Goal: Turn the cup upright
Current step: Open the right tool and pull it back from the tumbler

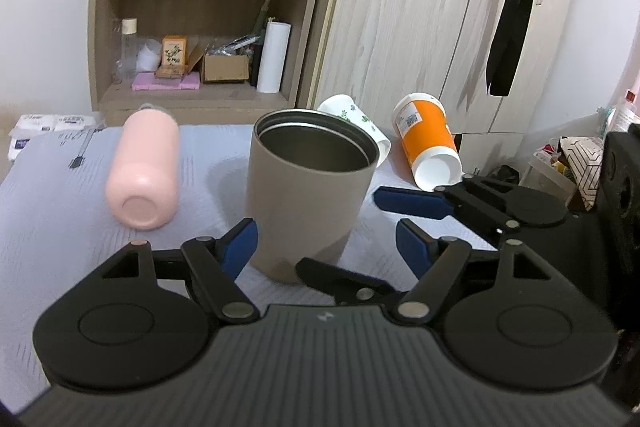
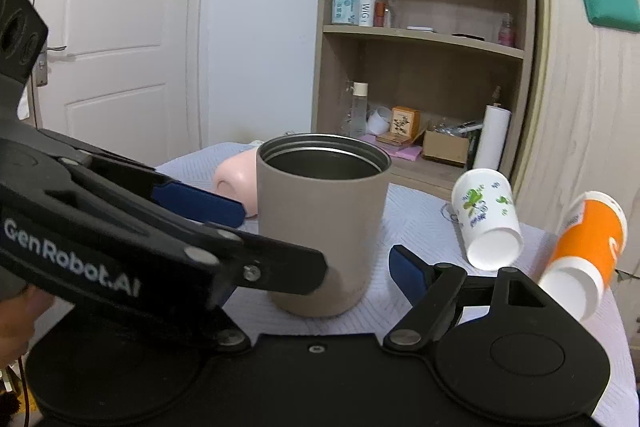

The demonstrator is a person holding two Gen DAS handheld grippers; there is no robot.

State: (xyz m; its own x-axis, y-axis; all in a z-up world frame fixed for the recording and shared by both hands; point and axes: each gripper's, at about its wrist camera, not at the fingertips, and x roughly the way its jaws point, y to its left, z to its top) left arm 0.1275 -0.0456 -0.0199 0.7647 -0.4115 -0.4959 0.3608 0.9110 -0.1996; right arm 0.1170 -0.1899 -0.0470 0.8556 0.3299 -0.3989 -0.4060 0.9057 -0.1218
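Note:
A taupe metal-lined cup stands upright on the cloth-covered table, mouth up; it also shows in the right wrist view. My left gripper is open, its blue pads on either side of the cup's base without touching. My right gripper is open too, low beside the cup; its fingers reach in from the right in the left wrist view. A pink bottle lies on its side to the left. A white floral paper cup and an orange paper cup lie on their sides to the right.
The table carries a pale lilac cloth. A wooden shelf unit with bottles and boxes stands behind it, next to a wardrobe. A white door is at the far left. Clutter sits on the floor at right.

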